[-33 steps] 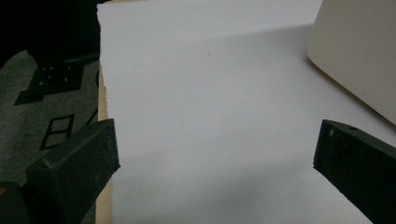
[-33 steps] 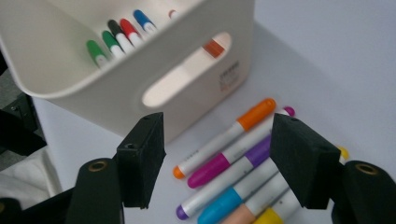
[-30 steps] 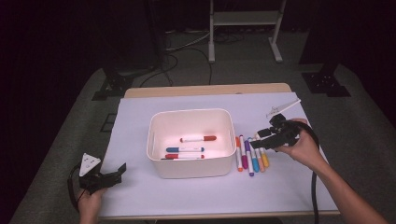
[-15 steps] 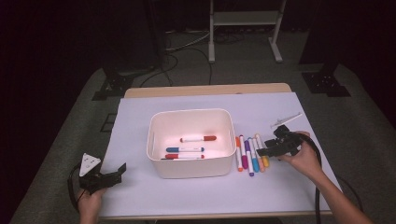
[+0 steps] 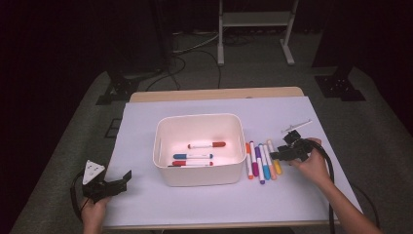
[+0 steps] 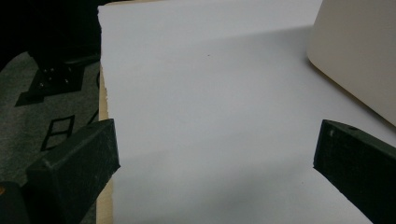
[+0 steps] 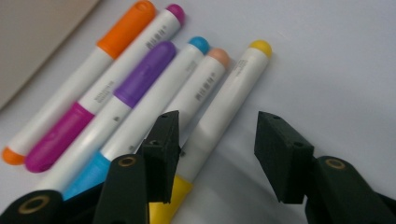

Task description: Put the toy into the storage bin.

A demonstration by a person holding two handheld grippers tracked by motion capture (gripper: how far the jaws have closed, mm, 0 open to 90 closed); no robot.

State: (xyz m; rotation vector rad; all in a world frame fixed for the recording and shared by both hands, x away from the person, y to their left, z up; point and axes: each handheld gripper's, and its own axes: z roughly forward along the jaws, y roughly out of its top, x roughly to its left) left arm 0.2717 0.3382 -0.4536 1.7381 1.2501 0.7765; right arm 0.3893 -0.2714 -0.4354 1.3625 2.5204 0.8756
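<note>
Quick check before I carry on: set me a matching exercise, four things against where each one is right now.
Things:
1. yellow marker
2. red marker
3. orange marker
4. left gripper

Places:
A. inside the white bin
B. near the table's front left corner, jaws open over bare paper
C. between the right gripper's jaws
D. end of the row nearest the bin

Pairs: 1-C, 2-A, 3-D, 4-B
</note>
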